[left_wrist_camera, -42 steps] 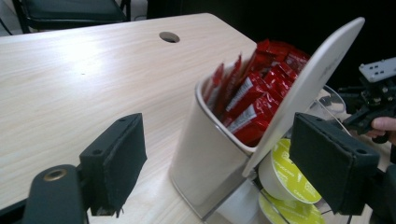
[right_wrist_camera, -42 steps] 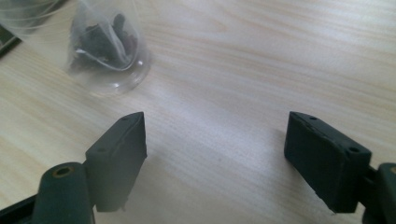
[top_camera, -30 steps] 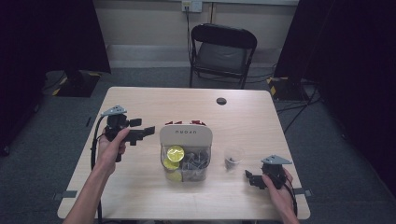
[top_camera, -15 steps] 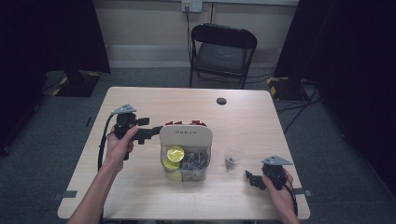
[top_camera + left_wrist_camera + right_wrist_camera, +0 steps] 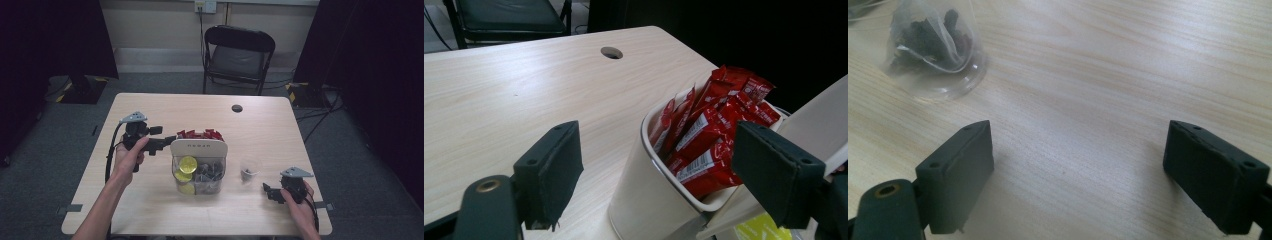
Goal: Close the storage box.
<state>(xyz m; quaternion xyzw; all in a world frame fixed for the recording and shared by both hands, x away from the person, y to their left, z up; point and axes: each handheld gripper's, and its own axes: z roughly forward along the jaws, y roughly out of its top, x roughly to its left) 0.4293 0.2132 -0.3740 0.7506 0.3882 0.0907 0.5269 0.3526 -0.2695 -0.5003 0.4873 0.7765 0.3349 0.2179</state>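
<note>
Left gripper (image 5: 167, 141): held up at the left of the organiser, its jaws wide apart and holding nothing; in the left gripper view (image 5: 659, 175) they straddle the compartment of red sachets.
Red sachets (image 5: 714, 135): packed upright in the back compartment of the organiser, white print and a barcode on them, too small to read.
Organiser (image 5: 199, 148): a white caddy with clear front bins in the middle of the table (image 5: 280, 135); small grey lettering on its white handle panel, too blurred to make out.
Yellow capsules (image 5: 187, 164): in the front left bin, round lids facing up.
Dark pods (image 5: 210, 172): heaped in the front right bin.
Clear cup (image 5: 250, 167): just right of the organiser, with a tea bag (image 5: 928, 35) of dark leaves inside.
Right gripper (image 5: 267, 191): low at the near right corner, jaws spread wide over bare wood, nothing between them, the cup near but apart.
Cable hole (image 5: 237, 108): far side of the table.
Chair (image 5: 239, 55): black, folding, beyond the table.
</note>
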